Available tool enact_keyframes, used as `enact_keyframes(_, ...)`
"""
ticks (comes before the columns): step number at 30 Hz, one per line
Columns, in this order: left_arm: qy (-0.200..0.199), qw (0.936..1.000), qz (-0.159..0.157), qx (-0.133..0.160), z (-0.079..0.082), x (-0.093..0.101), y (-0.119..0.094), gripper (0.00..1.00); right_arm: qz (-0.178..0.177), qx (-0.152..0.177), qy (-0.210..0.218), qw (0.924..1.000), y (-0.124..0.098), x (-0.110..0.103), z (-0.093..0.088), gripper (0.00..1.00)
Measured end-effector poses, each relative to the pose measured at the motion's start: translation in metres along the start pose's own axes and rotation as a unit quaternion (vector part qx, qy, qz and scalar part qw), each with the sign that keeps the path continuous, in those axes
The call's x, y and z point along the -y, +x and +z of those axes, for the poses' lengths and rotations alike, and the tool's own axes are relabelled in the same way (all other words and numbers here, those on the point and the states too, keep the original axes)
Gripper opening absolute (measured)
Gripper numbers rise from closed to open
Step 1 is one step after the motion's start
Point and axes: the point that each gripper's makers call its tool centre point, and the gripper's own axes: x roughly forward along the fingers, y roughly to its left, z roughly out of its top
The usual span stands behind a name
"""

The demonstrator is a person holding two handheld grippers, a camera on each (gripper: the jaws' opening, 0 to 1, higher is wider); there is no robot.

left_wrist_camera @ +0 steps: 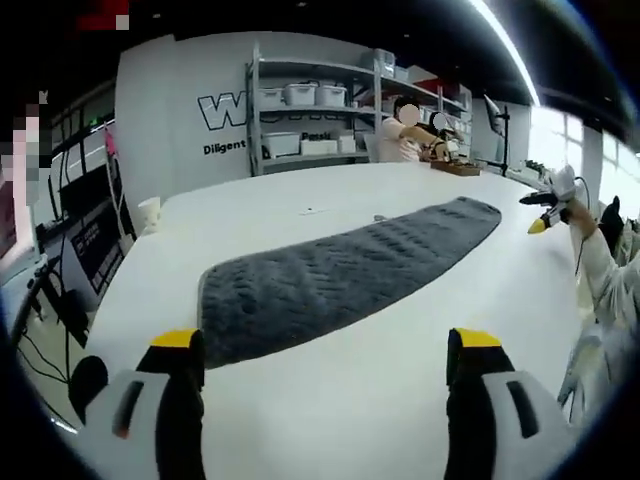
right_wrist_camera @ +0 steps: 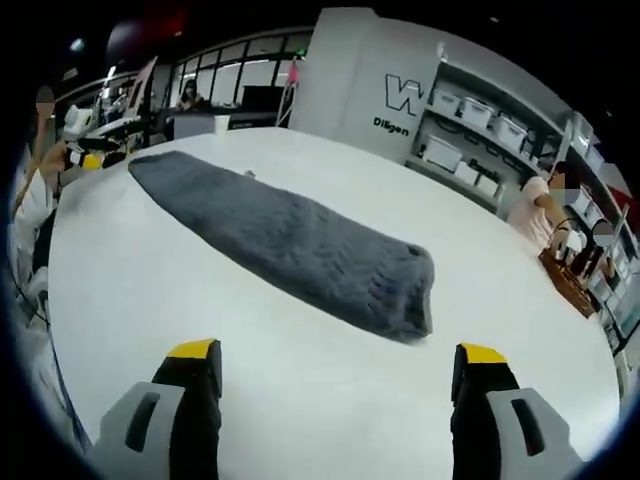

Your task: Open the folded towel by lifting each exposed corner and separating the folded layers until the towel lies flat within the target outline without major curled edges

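Your left gripper (left_wrist_camera: 325,350) and right gripper (right_wrist_camera: 335,365) hover with jaws spread wide and empty, short of the folded grey towel (left_wrist_camera: 340,275) lying mid-table (left_wrist_camera: 330,430).

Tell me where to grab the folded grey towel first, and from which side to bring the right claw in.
Take the grey towel at its near short end, where the right gripper view shows stacked layers at a rounded corner. That end lies just ahead of the open right claw, so coming straight forward and low along the white table probably lets one jaw slip under the top layer.
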Motion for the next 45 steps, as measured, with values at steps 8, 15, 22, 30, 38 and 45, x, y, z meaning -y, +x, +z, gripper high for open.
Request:
enact_keyframes(8,-0.004,1.0000,-0.007,-0.003,-0.007,0.007,-0.007,0.99,-0.005,-0.001,-0.018,0.9998,0.002,0.025,0.016,0.95)
enact_keyframes(15,-0.005,1.0000,-0.007,-0.005,-0.011,0.009,-0.016,0.98,-0.001,-0.013,-0.025,0.9996,0.010,0.037,0.024,0.95)
enact_keyframes(22,-0.005,0.9999,-0.007,-0.008,-0.015,0.013,-0.024,0.98,0.003,-0.002,-0.018,0.9998,0.021,0.053,0.044,0.94)
enact_keyframes(30,-0.002,0.9999,-0.010,-0.009,-0.018,0.020,-0.030,0.97,0.000,0.017,-0.006,0.9998,0.041,0.073,0.064,0.88)
enact_keyframes(38,0.003,0.9998,-0.016,-0.010,-0.017,0.027,-0.031,0.97,0.008,0.033,0.005,0.9994,0.072,0.086,0.077,0.81)
enact_keyframes(45,0.003,0.9998,-0.018,-0.012,-0.017,0.029,-0.029,0.97,0.009,0.025,0.016,0.9995,0.102,0.098,0.077,0.71)
